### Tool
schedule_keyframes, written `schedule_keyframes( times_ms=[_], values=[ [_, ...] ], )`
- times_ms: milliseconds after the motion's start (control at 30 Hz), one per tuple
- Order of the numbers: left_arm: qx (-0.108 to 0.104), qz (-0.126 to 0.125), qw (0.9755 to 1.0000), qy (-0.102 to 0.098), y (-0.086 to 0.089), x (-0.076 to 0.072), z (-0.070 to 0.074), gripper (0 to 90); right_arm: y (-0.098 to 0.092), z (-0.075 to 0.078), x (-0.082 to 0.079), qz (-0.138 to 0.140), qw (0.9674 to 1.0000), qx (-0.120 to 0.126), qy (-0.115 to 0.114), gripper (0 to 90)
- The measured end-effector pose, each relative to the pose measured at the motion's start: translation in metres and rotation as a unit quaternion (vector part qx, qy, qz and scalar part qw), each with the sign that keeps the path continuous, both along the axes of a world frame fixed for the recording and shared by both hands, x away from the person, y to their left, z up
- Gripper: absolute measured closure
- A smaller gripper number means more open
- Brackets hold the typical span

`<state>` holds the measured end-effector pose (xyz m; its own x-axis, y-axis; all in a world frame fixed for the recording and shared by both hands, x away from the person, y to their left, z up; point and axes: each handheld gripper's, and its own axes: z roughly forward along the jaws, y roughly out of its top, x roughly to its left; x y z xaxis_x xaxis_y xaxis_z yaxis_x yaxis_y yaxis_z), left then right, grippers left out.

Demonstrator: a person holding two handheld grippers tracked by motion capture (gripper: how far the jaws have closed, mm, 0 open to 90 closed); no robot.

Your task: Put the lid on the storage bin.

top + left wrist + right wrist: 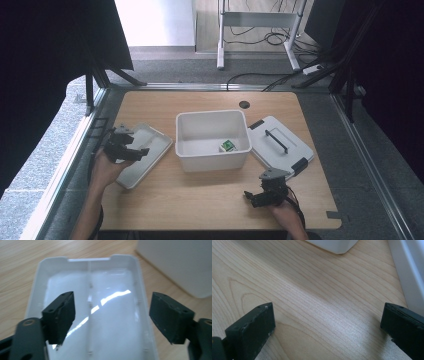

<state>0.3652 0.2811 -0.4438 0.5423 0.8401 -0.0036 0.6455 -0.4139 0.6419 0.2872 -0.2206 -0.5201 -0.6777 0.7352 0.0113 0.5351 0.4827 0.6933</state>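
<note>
A white bin [212, 159] stands mid-table with a small green and white box [227, 146] lying on its floor. My left gripper [142, 152] hovers over a shallow white tray [155, 141] at the left. In the left gripper view its jaws stand apart above the tray's [40, 277] glossy floor, and the left gripper [112, 315] has nothing between them. My right gripper [250, 197] rests low near the front right of the table. The right gripper [328, 327] is open over bare wood, holding nothing.
A white lid [295, 137] with a black handle lies right of the bin. The bin's wall [180, 262] rises just beyond the tray. A rounded white corner [334, 245] and a white edge [409, 272] border the wood ahead of the right gripper. Black frames flank the table.
</note>
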Motion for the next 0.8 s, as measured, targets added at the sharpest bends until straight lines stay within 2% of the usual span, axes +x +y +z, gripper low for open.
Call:
schedule_keyframes(
  times_ms=[67,133,267,433,500,667,733,800],
  values=[
    [0.007,0.006,0.9999,0.008,0.005,0.006,-0.004,28.2,0.000,0.000,0.000,0.000,1.0000,0.000,-0.001,0.0],
    [0.005,0.008,0.9998,0.019,0.010,0.012,-0.011,35.7,0.000,0.000,0.000,0.000,1.0000,0.000,-0.001,0.0],
    [0.020,0.017,0.9989,0.040,0.013,0.019,-0.028,47.8,0.000,0.000,0.000,0.000,1.0000,0.000,-0.001,0.0],
    [0.017,0.022,0.9980,0.057,0.017,0.022,-0.041,61.4,0.000,0.000,0.000,0.000,1.0000,0.000,-0.001,0.0],
    [0.021,0.023,0.9974,0.065,0.017,0.023,-0.045,67.1,0.000,0.000,0.000,0.000,1.0000,0.000,-0.001,0.0],
    [0.008,0.016,0.9962,0.085,0.020,0.023,-0.050,85.2,0.000,0.000,0.000,0.001,1.0000,0.000,-0.001,0.0],
    [0.008,0.017,0.9964,0.083,0.019,0.023,-0.050,87.7,0.000,0.000,0.000,0.001,1.0000,0.000,-0.001,0.0],
    [0.021,0.016,0.9965,0.080,0.018,0.022,-0.049,88.7,0.000,0.000,0.000,0.001,1.0000,0.000,-0.001,0.0]
  ],
)
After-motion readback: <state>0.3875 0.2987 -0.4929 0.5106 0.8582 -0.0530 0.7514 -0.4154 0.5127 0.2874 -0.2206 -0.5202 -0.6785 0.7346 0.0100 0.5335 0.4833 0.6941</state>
